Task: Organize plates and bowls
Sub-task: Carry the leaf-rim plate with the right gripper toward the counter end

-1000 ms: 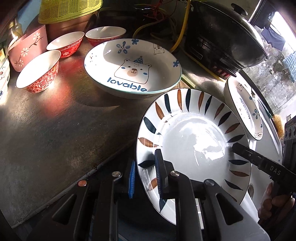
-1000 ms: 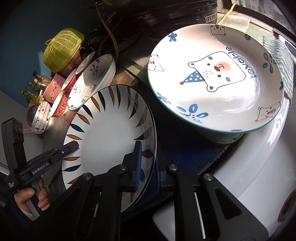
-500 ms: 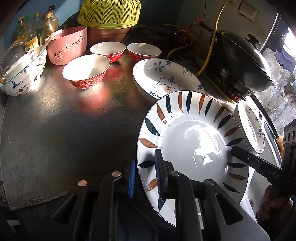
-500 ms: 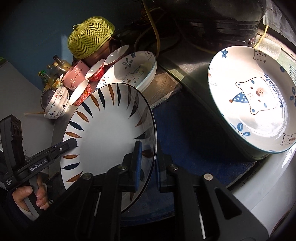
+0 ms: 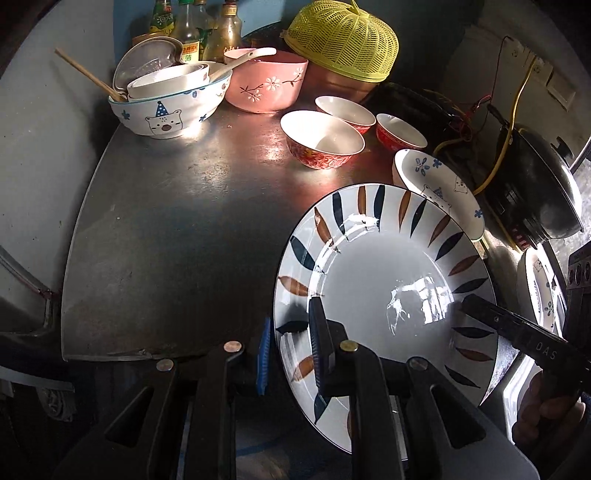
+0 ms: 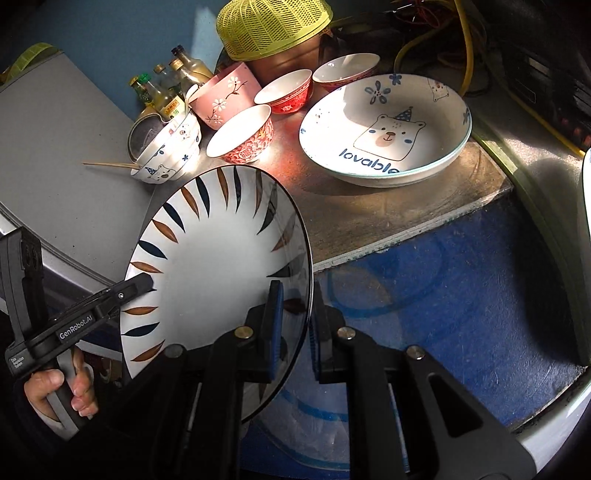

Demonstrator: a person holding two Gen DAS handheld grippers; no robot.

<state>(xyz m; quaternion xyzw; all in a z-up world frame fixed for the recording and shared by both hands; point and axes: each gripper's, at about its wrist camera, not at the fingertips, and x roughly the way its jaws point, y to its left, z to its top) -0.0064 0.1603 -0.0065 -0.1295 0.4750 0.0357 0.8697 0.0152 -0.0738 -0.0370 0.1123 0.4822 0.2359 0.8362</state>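
A white plate with blue and brown leaf marks [image 5: 384, 288] [image 6: 214, 266] is held tilted above the near edge of the steel counter [image 5: 177, 229]. My left gripper [image 5: 291, 354] is shut on its left rim and my right gripper [image 6: 295, 325] is shut on its right rim. Each gripper shows in the other's view, the right gripper [image 5: 517, 332] and the left gripper [image 6: 92, 314]. A bear plate marked "lovable" [image 6: 384, 129] [image 5: 439, 188] rests on the counter behind. Three red bowls [image 5: 321, 144] [image 6: 242, 138] stand beyond it.
A pink flower bowl [image 5: 266, 85], a bear bowl stacked with dishes [image 5: 170, 107], bottles [image 5: 192, 33] and a yellow mesh cover [image 5: 343, 44] line the back. A black wok [image 5: 535, 184] and another bear plate [image 5: 539, 288] are at right. A blue tub [image 6: 461, 288] lies below.
Both grippers carried the leaf plate left and back, away from the sink. The far bear plate slid out of the right view; more of the counter's left side and back row came into view.
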